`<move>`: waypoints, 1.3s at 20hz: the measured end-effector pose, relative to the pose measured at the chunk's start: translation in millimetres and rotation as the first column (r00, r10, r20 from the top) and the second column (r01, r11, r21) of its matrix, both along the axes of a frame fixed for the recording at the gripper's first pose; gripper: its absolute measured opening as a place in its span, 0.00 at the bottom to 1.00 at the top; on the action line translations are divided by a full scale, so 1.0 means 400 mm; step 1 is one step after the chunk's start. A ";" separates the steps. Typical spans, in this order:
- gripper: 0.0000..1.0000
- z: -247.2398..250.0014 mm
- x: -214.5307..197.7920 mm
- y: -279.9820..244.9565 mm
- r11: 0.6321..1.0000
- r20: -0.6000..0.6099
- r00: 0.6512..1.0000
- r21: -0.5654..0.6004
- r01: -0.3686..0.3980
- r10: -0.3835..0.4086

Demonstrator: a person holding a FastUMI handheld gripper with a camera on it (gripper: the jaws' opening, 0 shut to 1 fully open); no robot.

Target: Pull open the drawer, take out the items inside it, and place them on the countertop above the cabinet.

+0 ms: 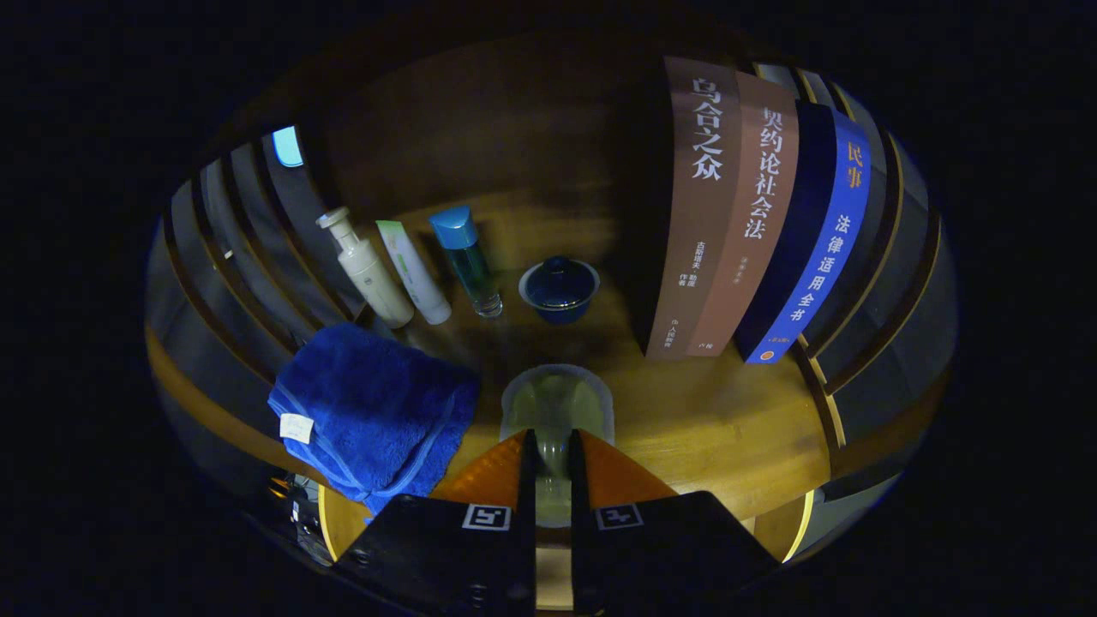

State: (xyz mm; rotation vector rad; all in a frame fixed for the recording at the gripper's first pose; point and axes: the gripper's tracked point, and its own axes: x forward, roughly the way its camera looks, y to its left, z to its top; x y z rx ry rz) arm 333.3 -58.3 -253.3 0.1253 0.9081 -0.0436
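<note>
Bare countertop (728, 428) ahead-right of fingers (524, 467); blue towel (373, 416) close left, bottles (368, 272) and lidded bowl (559, 290) beyond, books (737, 214) far right.

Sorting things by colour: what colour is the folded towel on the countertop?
Blue; the towel lies just left of the gripper, whose fingers pinch a clear cup, in the gripper view.

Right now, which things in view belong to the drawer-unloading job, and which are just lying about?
Job:
- gripper, fingers shut on the clear cup
- wooden countertop under the cup

Lying about:
- folded blue towel
- white pump bottle, white tube, blue-capped bottle
- blue lidded bowl
- upright books
</note>
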 end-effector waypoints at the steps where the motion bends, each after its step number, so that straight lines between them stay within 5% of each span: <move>1: 0.24 0.001 0.003 -0.002 1.000 0.003 1.000 -0.002 0.001 -0.001; 2: 0.25 0.003 0.011 0.001 1.000 0.010 1.000 0.008 0.002 -0.002; 6: 1.00 0.011 0.013 0.004 1.000 0.026 1.000 0.011 0.003 -0.003; 18: 0.99 0.148 -0.172 0.036 1.000 0.230 0.973 -0.008 -0.004 0.006; 26: 0.99 0.319 -0.463 0.095 0.998 0.544 0.837 -0.057 -0.024 0.051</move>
